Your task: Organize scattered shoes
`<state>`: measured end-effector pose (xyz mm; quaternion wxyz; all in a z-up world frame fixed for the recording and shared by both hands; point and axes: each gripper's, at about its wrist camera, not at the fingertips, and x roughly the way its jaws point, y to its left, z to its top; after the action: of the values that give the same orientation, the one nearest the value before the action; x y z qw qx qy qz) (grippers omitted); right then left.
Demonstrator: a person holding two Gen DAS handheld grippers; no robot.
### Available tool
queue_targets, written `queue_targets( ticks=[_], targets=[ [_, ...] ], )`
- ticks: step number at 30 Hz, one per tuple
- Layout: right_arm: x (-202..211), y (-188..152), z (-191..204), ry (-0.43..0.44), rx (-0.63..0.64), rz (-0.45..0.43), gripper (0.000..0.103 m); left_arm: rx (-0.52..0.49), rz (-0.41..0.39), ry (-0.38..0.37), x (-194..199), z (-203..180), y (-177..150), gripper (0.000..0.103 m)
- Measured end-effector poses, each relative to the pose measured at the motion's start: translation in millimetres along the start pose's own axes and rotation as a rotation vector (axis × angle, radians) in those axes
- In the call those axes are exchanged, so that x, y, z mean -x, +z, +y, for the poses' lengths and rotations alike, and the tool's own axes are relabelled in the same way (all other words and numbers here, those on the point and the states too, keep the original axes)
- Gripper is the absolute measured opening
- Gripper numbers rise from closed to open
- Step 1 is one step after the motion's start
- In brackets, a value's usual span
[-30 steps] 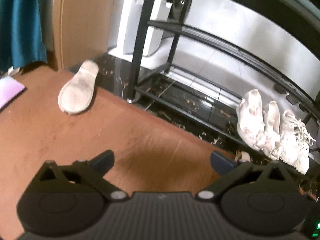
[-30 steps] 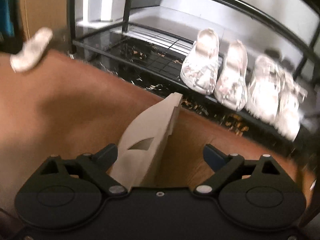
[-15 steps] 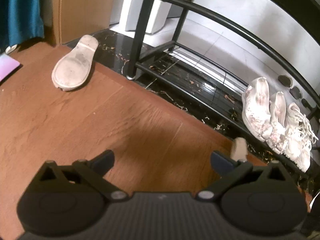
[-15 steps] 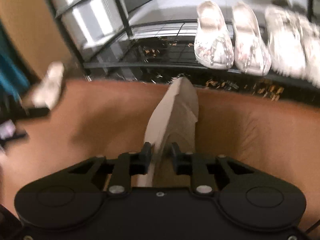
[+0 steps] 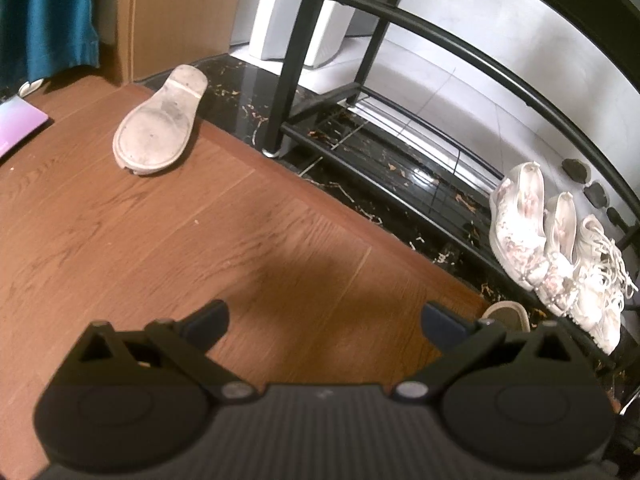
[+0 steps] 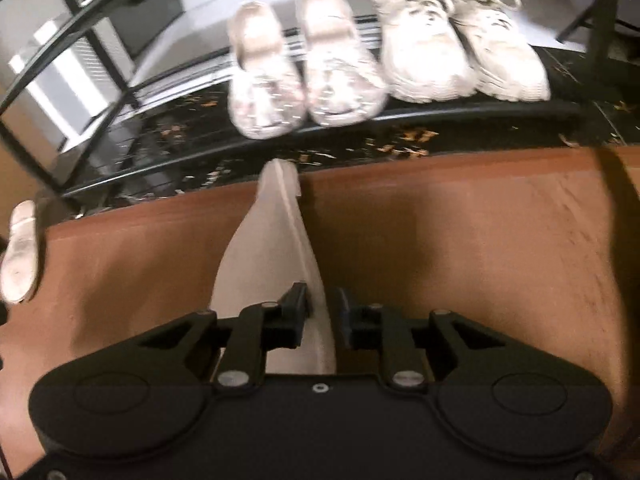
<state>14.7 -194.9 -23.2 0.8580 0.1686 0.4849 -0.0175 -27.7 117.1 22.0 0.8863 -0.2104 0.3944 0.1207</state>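
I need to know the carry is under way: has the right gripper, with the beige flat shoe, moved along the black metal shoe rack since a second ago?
Yes. The right gripper, shut on the beige flat shoe, has swung rightward along the black metal shoe rack; the white shoes now sit straight ahead.

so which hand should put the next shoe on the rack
Right: its gripper is shut on the beige shoe, facing the rack. The left gripper is open, empty.
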Motion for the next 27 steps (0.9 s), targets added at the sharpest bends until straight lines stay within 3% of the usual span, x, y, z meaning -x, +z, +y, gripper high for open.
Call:
queue_targets(
  ticks=[1,2,3,4,5,7,10,12,15,21,23,27],
  targets=[
    [0,0,-1,-0.020,-0.004,0.001,0.027,0.000,-0.001,0.001,0,0,0,0.102],
    [1,-1,0,-0.047,0.008,-0.001,0.039,0.001,0.000,0.002,0,0,0,0.102],
    [1,-2,0,-0.088,0.026,-0.004,0.062,0.002,0.000,0.002,0,0,0,0.102],
    [0,-3,4,-0.194,0.081,-0.014,0.077,0.001,0.004,0.004,-1,0,0,0.102],
    [0,-4,5,-0.246,0.114,-0.028,0.086,0.001,0.007,0.005,-2,0,0,0.102],
    [1,-5,7,-0.283,0.148,-0.046,0.085,-0.002,0.016,0.008,-4,-1,0,0.102],
    [7,-4,7,-0.179,0.109,-0.082,0.085,-0.007,0.012,0.004,-4,-2,-1,0.102],
    [5,-3,10,-0.159,0.136,-0.077,0.091,-0.009,0.014,0.001,-5,-2,-1,0.102],
    [-12,-8,26,-0.188,0.292,-0.039,0.096,-0.005,0.015,0.006,-6,-2,-1,0.102],
    [-43,-14,44,-0.199,0.455,0.004,0.103,0.007,0.016,0.020,-10,-2,-1,0.102],
    [-56,-19,47,-0.188,0.486,0.035,0.102,0.003,0.022,0.014,-13,-2,0,0.102],
    [-67,-23,50,-0.167,0.505,0.081,0.084,-0.010,0.029,0.013,-20,-5,-1,0.102]
  ],
)
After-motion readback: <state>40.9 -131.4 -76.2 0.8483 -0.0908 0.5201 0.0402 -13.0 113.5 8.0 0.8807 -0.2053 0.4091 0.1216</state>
